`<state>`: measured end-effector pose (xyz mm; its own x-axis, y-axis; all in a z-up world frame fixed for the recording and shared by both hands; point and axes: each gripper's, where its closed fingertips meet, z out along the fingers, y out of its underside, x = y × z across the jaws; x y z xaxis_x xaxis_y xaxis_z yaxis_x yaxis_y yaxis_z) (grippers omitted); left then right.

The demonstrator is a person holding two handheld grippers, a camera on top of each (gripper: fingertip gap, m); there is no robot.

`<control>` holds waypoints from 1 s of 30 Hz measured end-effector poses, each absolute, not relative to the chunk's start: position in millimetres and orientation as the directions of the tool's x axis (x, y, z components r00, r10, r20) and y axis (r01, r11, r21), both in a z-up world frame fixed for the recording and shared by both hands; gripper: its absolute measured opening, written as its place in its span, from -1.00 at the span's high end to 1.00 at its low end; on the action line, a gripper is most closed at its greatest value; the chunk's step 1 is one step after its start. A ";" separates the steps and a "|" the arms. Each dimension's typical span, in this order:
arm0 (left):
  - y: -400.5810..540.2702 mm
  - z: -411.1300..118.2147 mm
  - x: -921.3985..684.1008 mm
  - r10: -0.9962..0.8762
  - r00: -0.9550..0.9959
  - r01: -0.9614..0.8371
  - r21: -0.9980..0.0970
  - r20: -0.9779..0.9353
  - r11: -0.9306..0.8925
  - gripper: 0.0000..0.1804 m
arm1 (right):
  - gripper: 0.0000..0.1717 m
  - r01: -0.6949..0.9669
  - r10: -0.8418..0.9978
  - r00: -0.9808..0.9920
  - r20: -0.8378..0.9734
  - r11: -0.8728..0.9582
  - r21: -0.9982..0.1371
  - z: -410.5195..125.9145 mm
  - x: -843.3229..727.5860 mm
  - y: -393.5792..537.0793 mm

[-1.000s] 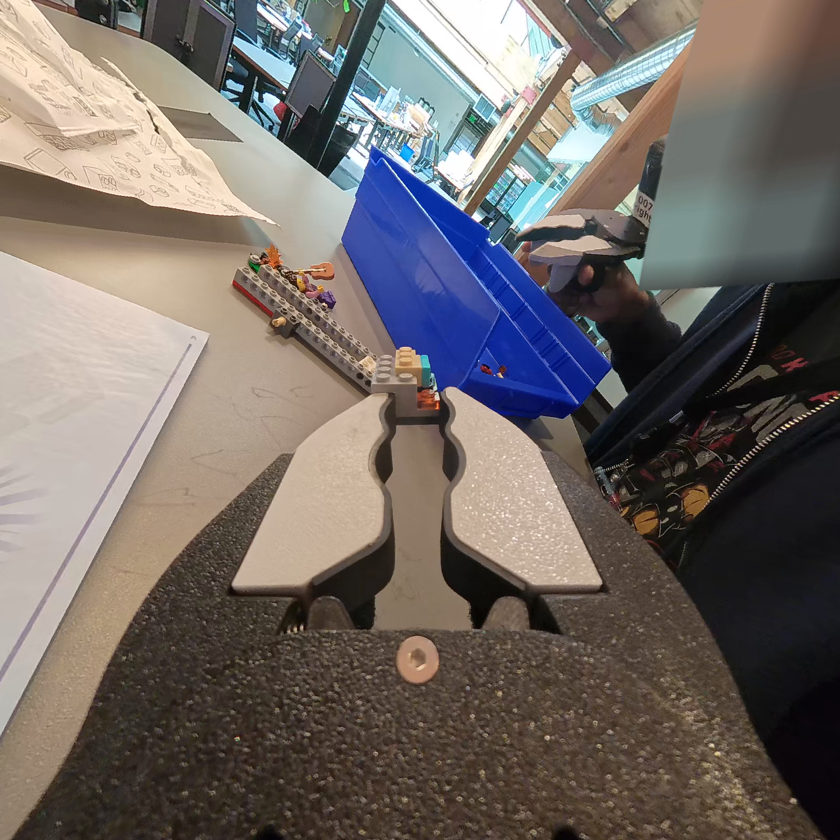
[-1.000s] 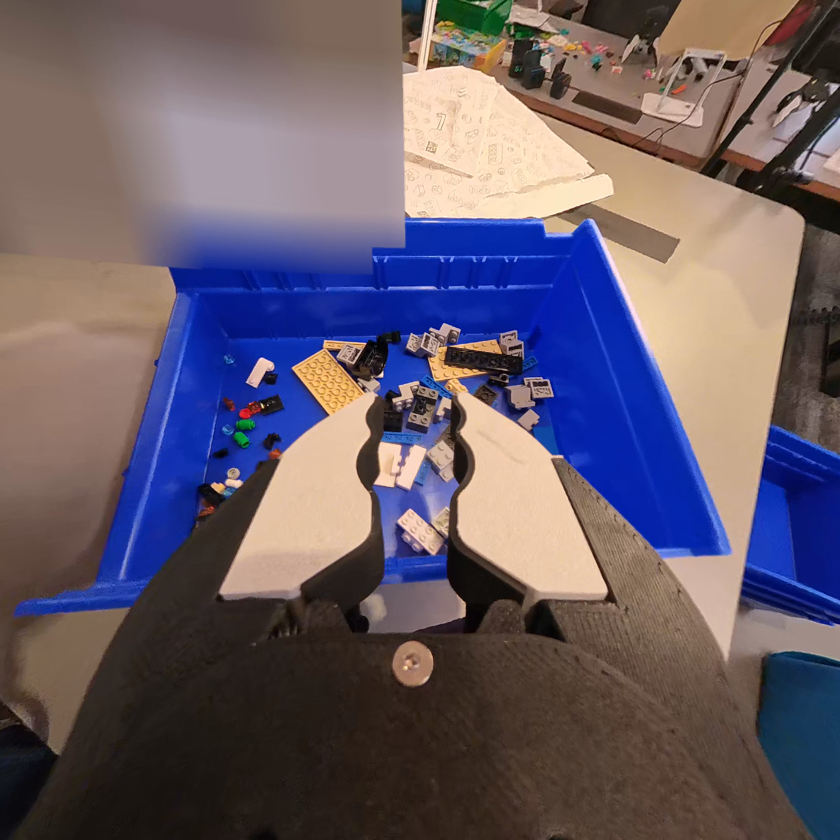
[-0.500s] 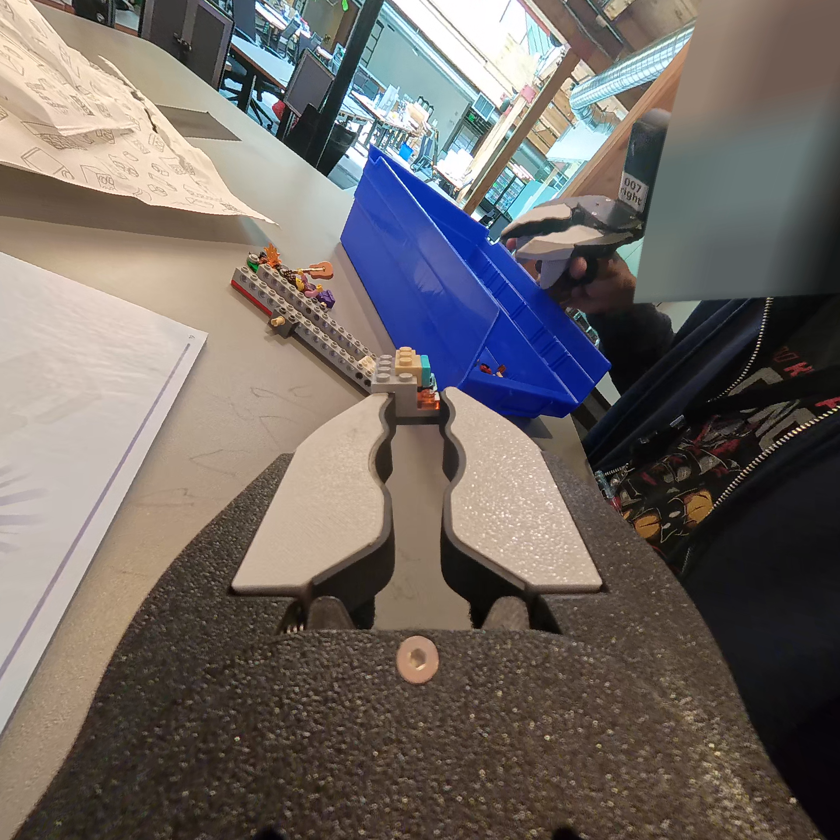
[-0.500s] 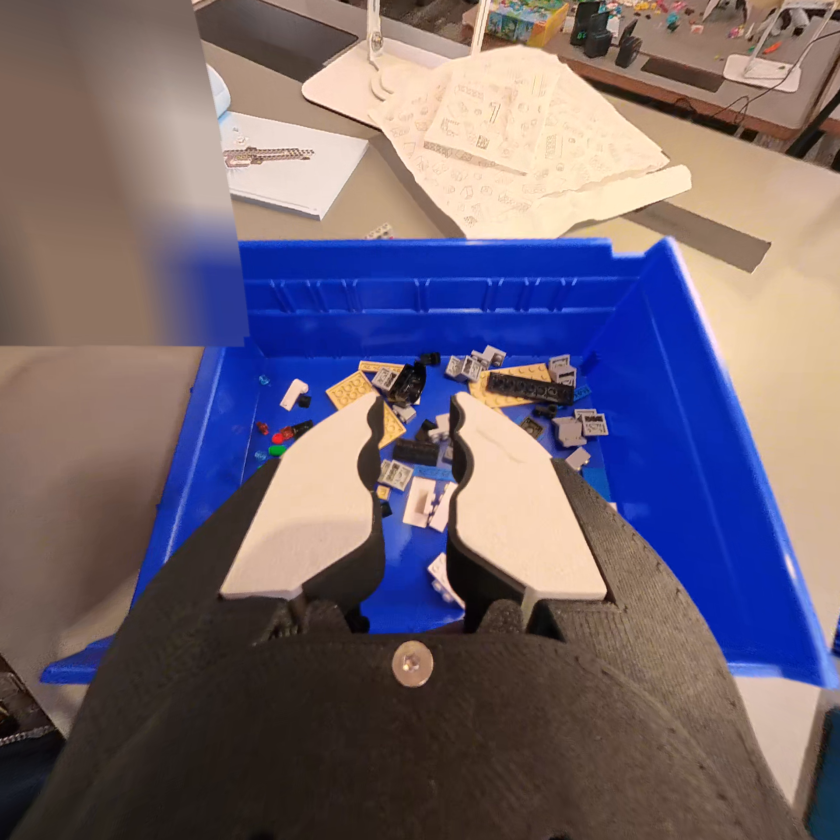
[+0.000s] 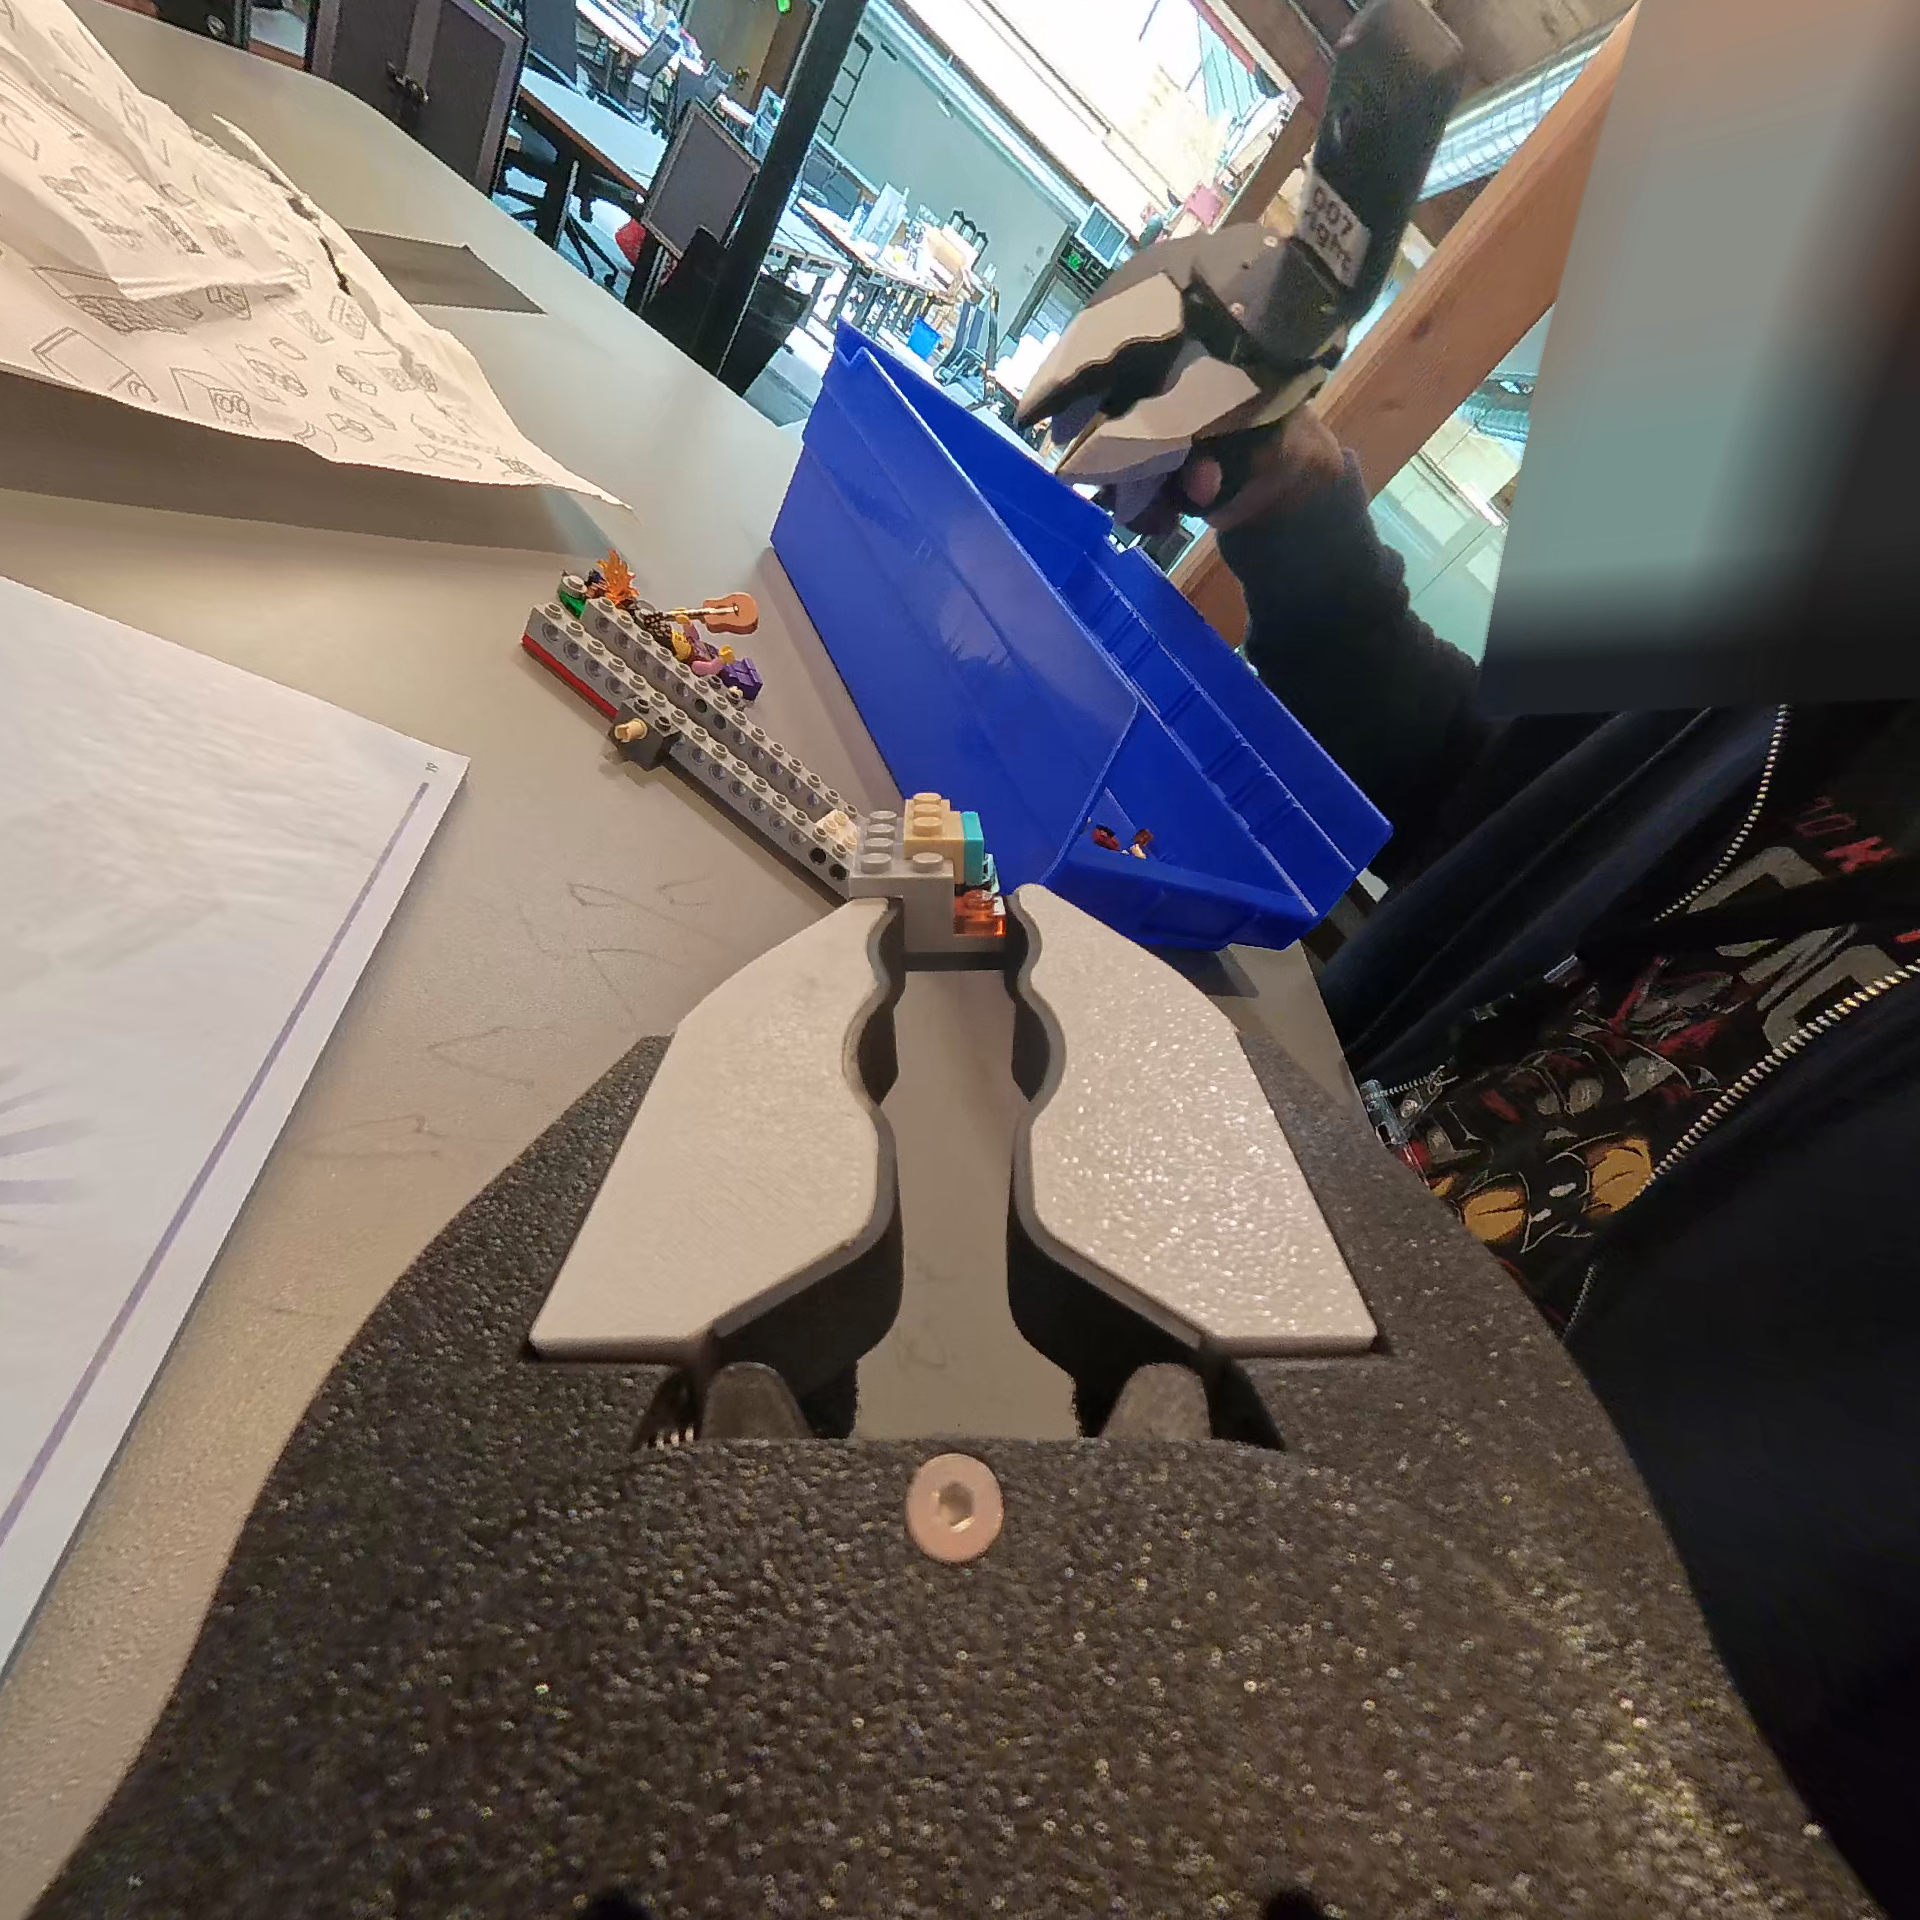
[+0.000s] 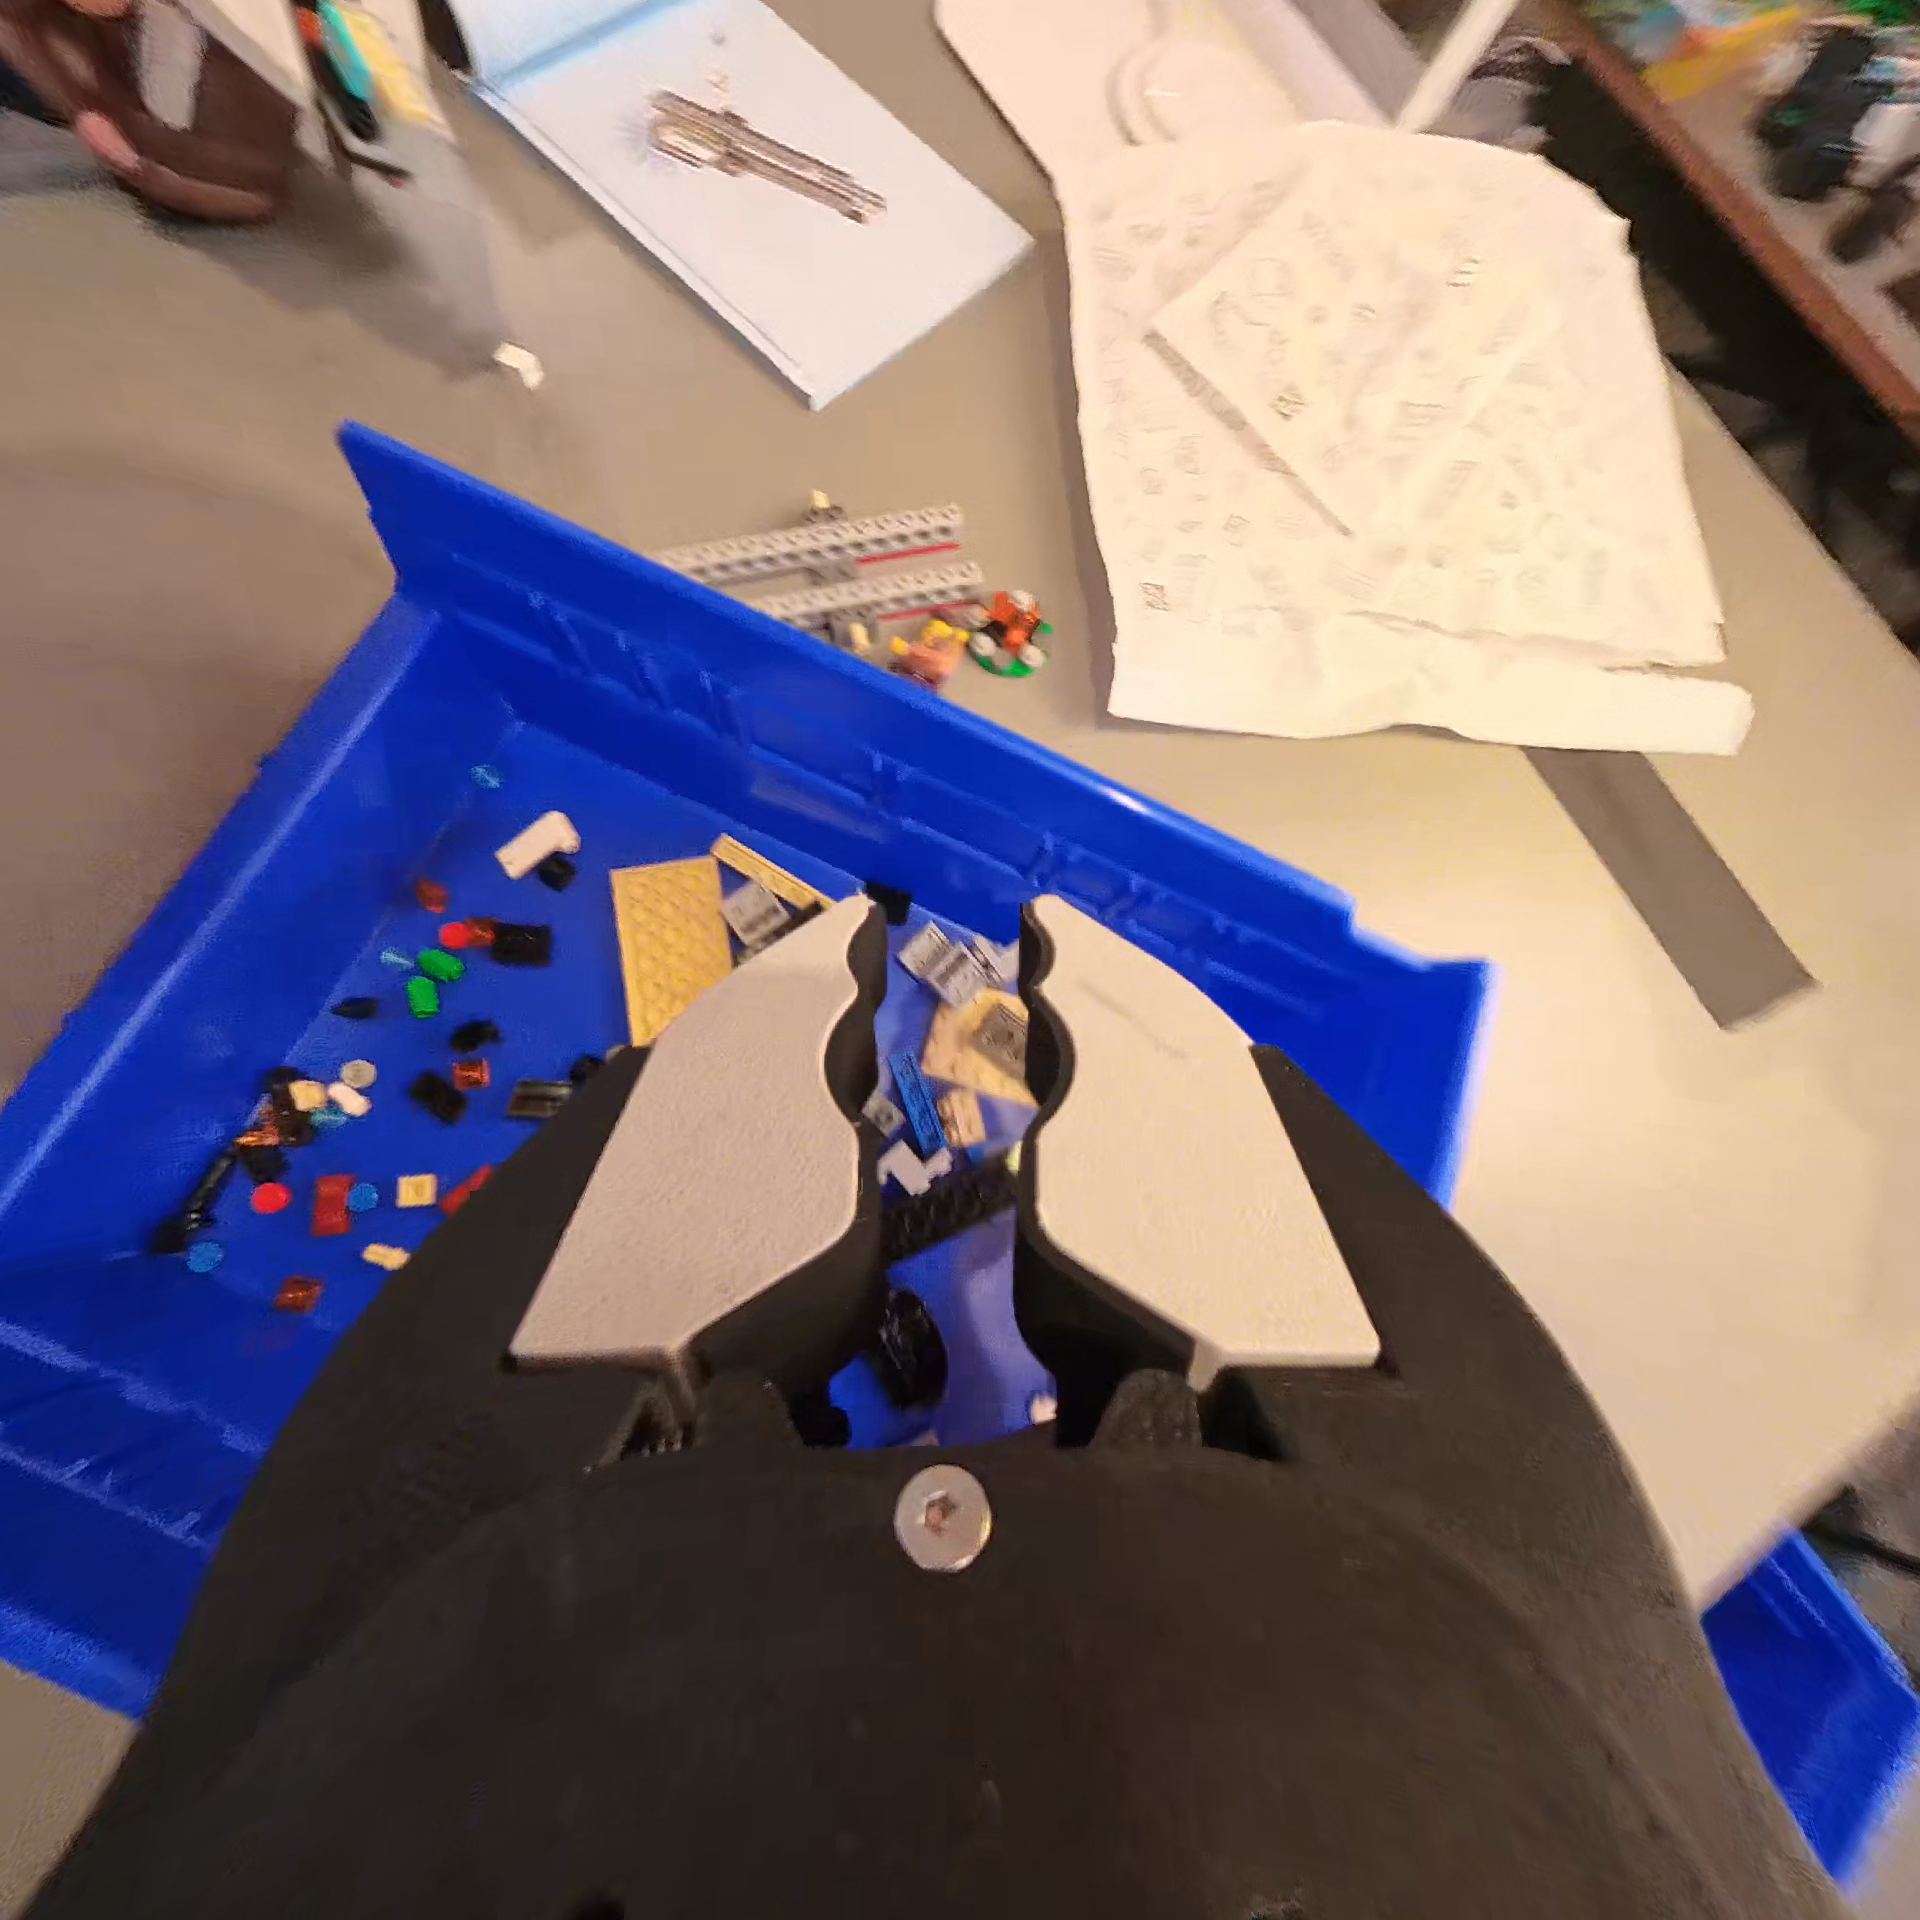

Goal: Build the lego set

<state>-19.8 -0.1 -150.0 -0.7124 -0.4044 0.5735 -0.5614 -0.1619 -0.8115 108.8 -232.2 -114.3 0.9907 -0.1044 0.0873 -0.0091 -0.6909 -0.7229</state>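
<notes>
My left gripper [image 5: 951, 920] rests low on the grey table and is shut on the near end of a long grey brick assembly [image 5: 727, 727]. Its pads press a grey brick [image 5: 928, 914] and a clear orange piece [image 5: 979, 914]; tan and teal bricks sit on top. My right gripper [image 6: 951, 920] is open and empty above the blue bin [image 6: 935, 769], over loose pieces such as a tan plate [image 6: 670, 945] and small grey tiles [image 6: 951, 961]. The left wrist view shows it [image 5: 1101, 426] raised over the bin [image 5: 987, 644], jaws apart.
The grey assembly [image 6: 821, 545] with small figure parts [image 6: 977, 639] lies just beyond the bin. Printed sheets [image 6: 1382, 416] and a booklet [image 6: 769, 177] lie farther off. A second blue bin [image 6: 1808, 1704] stands at the lower right. A person's torso [image 5: 1662, 1039] is right of my left gripper. There is about 30 cm between the tips of the two grippers. The tan plate [image 6: 670, 945] is about 12 cm from my right fingertips and 25 cm from my left.
My right gripper has risen and swung over the bin, so the bin now sits at a slant in its view; its jaws narrowed slightly on nothing. My left gripper and its bricks have not moved.
</notes>
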 end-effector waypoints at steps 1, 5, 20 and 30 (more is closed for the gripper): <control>0.1 -149.8 -19.8 -0.404 -0.712 -0.561 -0.812 0.574 -0.164 0.81 | 0.74 -0.016 -0.077 0.996 0.051 -0.684 -0.729 -119.3 108.8 -226.9; 0.9 -148.9 -20.0 -0.400 -0.714 -0.559 -0.812 0.575 -0.170 0.81 | 0.74 -0.049 -0.035 0.999 -0.034 -0.708 -0.705 -151.5 105.3 -219.9; 0.1 -149.6 -20.4 -0.397 -0.715 -0.562 -0.811 0.576 -0.164 0.81 | 0.43 0.337 0.328 0.940 0.092 -0.855 -0.394 -210.4 78.9 -210.5; 0.6 -148.0 -21.6 -0.390 -0.721 -0.556 -0.814 0.573 -0.169 0.81 | 0.58 0.268 0.261 0.963 0.074 -0.869 -0.415 -201.4 96.0 -225.1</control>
<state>-21.6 0.6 -148.0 -0.7206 -0.3901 0.5732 -0.5558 -0.1692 -0.8139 96.0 -225.1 -201.4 0.9625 0.2610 0.0736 0.2675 -0.8694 -0.4153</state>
